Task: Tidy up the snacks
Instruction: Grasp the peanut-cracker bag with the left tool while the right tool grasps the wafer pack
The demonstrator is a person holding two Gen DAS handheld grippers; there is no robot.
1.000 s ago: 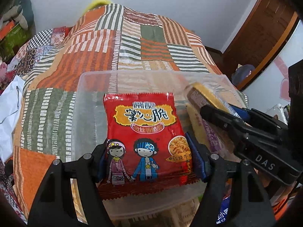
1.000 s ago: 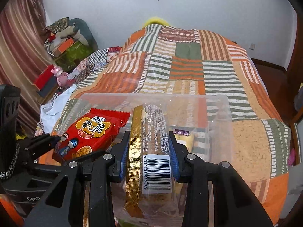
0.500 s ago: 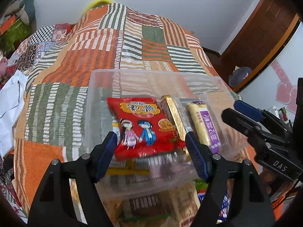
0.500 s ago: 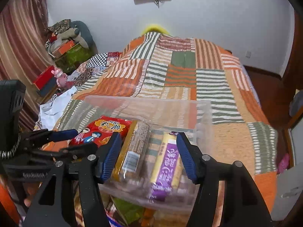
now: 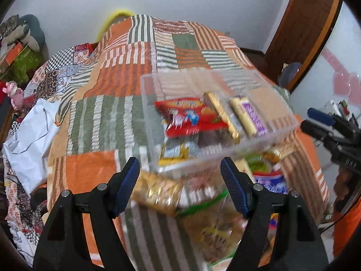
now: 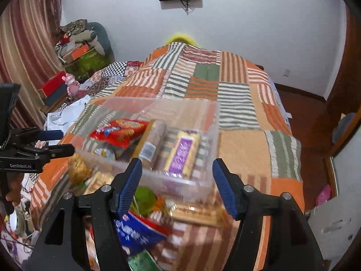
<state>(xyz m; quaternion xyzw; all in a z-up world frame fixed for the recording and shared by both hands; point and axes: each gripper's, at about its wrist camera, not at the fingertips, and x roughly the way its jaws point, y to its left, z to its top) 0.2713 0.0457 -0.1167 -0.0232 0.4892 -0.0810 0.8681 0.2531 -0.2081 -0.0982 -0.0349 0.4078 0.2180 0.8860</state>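
Both the left gripper and right gripper are held apart and empty above loose snack packets on the bed, just short of the clear bin where a red noodle-snack packet is stowed.

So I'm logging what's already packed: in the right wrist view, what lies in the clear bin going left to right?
In the clear bin: red snack packet → gold-edged pack with the barcode → yellow and purple bar.
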